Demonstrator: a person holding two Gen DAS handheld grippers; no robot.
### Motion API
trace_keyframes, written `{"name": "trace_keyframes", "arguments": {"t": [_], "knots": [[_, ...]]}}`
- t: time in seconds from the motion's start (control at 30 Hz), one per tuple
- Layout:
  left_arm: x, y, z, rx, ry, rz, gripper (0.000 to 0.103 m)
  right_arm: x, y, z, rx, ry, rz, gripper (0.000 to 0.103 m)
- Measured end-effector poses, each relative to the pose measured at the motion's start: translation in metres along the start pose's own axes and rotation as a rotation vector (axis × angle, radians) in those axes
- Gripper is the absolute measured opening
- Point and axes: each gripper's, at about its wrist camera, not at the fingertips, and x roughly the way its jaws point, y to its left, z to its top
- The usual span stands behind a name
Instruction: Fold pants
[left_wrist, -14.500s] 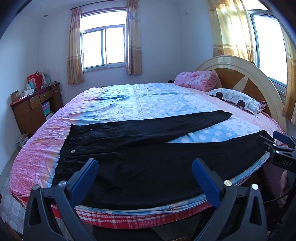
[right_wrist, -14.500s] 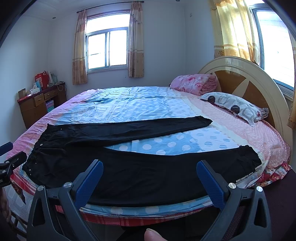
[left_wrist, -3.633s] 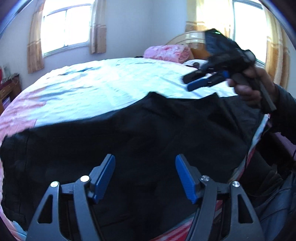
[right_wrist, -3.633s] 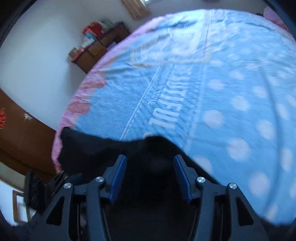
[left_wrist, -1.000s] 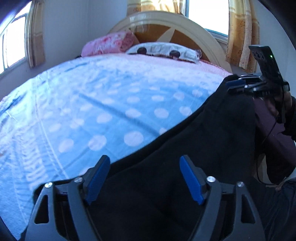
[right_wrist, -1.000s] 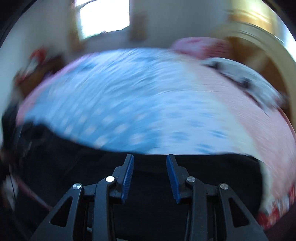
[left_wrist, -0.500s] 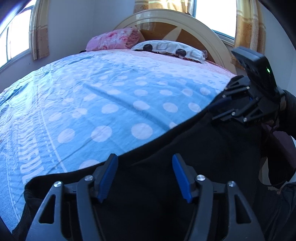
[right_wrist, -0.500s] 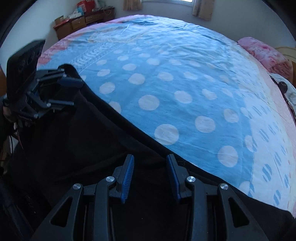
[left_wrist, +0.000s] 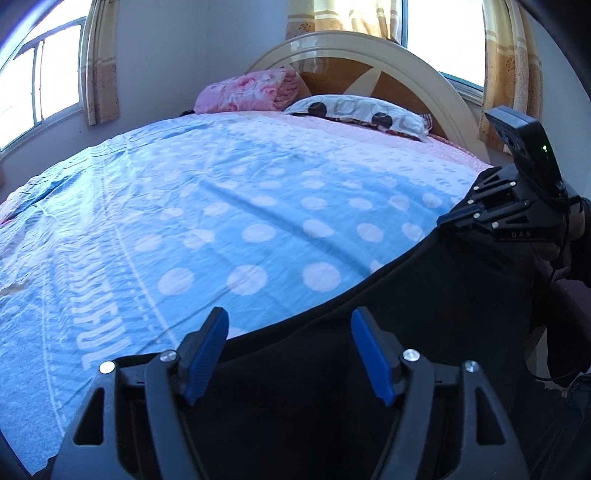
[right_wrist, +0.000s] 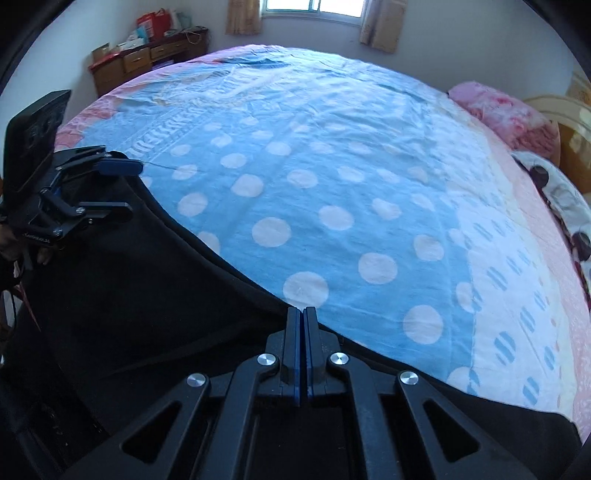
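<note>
The black pants (left_wrist: 332, 387) lie along the near edge of the bed, their far edge running from one gripper to the other; they also fill the lower left of the right wrist view (right_wrist: 129, 295). My left gripper (left_wrist: 290, 334) is open, its blue fingers straddling the pants' far edge. It shows at the left of the right wrist view (right_wrist: 127, 190). My right gripper (right_wrist: 303, 314) is shut on the pants' far edge. It shows at the right of the left wrist view (left_wrist: 448, 221).
The bed has a blue polka-dot sheet (left_wrist: 240, 221) with pink borders. A patterned pillow (left_wrist: 354, 110) and a folded pink quilt (left_wrist: 247, 90) lie by the round headboard (left_wrist: 369, 51). A wooden dresser (right_wrist: 147, 59) stands by the far wall.
My right gripper has closed onto the pants' edge. My left gripper has narrowed a little over the last second and stays open at the edge.
</note>
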Motion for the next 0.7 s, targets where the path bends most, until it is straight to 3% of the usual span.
{"name": "trace_keyframes", "arguments": {"t": [0.2, 0.3, 0.37, 0.43, 0.5, 0.57, 0.6, 0.63, 0.7], "knots": [[-0.001, 0.019, -0.002, -0.069, -0.016, 0.022, 0.072, 0.012, -0.003, 0.002, 0.031, 0.018, -0.036, 0.001], [-0.009, 0.020, -0.001, -0.083, -0.036, 0.026, 0.072, 0.021, -0.015, 0.000, 0.055, 0.046, -0.135, 0.000], [-0.015, 0.014, -0.001, -0.091, -0.037, 0.011, 0.072, 0.016, -0.030, -0.003, 0.127, 0.046, -0.070, 0.000], [-0.024, 0.003, -0.005, -0.100, -0.056, -0.012, 0.078, 0.002, -0.034, -0.006, 0.158, 0.011, -0.077, 0.001], [-0.030, -0.011, -0.009, -0.099, -0.068, -0.035, 0.083, -0.012, -0.039, -0.012, 0.223, -0.006, -0.022, 0.003], [-0.032, -0.026, -0.013, -0.084, -0.067, -0.061, 0.083, -0.028, -0.038, -0.022, 0.287, -0.026, 0.053, 0.023], [-0.030, -0.035, -0.016, -0.070, -0.058, -0.065, 0.083, -0.032, -0.035, -0.026, 0.295, -0.031, 0.069, 0.054], [-0.027, -0.041, -0.018, -0.058, -0.048, -0.069, 0.083, -0.037, -0.028, -0.032, 0.304, -0.039, 0.072, 0.071], [-0.021, -0.049, -0.022, -0.040, -0.028, -0.059, 0.084, -0.039, -0.011, -0.045, 0.300, -0.034, 0.072, 0.071]]}}
